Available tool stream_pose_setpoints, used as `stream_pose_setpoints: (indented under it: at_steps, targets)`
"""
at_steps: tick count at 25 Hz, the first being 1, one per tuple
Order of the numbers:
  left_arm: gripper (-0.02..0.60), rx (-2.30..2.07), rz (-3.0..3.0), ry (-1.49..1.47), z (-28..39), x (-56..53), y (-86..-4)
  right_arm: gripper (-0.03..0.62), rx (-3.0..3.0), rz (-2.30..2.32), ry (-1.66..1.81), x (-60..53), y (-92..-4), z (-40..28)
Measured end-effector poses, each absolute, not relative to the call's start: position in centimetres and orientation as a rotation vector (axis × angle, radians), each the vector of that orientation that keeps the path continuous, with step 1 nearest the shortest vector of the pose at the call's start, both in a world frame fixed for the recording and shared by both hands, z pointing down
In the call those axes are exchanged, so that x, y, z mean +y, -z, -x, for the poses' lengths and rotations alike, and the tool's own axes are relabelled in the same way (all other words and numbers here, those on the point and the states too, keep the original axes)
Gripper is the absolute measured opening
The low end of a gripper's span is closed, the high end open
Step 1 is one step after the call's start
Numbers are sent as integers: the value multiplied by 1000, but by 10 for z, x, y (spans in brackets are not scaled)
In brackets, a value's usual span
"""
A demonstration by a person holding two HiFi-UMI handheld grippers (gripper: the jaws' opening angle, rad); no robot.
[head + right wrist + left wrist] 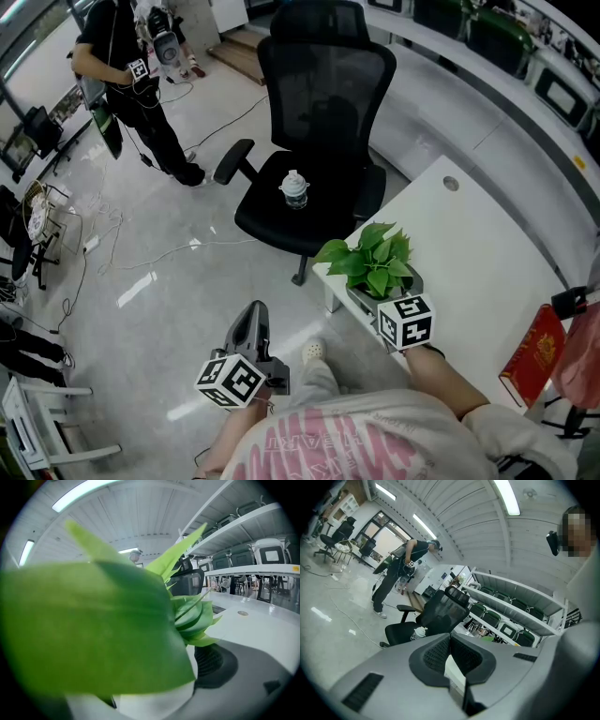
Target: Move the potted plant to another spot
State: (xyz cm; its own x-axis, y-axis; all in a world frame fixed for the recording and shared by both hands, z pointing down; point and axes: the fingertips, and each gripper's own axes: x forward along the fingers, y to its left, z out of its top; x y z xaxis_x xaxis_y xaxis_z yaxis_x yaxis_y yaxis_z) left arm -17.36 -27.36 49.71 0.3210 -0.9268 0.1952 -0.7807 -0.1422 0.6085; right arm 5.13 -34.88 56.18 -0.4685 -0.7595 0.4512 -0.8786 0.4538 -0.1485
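Note:
The potted plant has broad green leaves and a white pot, and it stands on the near corner of the white table. My right gripper reaches in low at the pot from the near side, its marker cube just behind. In the right gripper view the white pot sits between the jaws; one big leaf hides the left jaw and the dark right pad stands beside the pot wall. My left gripper hangs over the floor, left of the table, jaws together and empty.
A black office chair stands beyond the table corner with a small white bottle on its seat. A person stands at the far left among floor cables. A red book lies at the table's near right.

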Motion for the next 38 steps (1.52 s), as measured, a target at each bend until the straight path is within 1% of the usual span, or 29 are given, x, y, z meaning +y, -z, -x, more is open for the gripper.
stream_pose_setpoints:
  at_steps: [12, 25, 38]
  targets:
    - [25, -1505, -1982, 297, 166, -268, -488, 543, -2434, -1380, -567, -340, -551, -48]
    - [25, -1498, -2016, 321, 153, -251, -470, 543, -2456, -1398, -613, -317, -536, -59]
    - [24, -1427, -2088, 323, 114, -222, -457, 541, -2427, -1459, -600, -273, -523, -96]
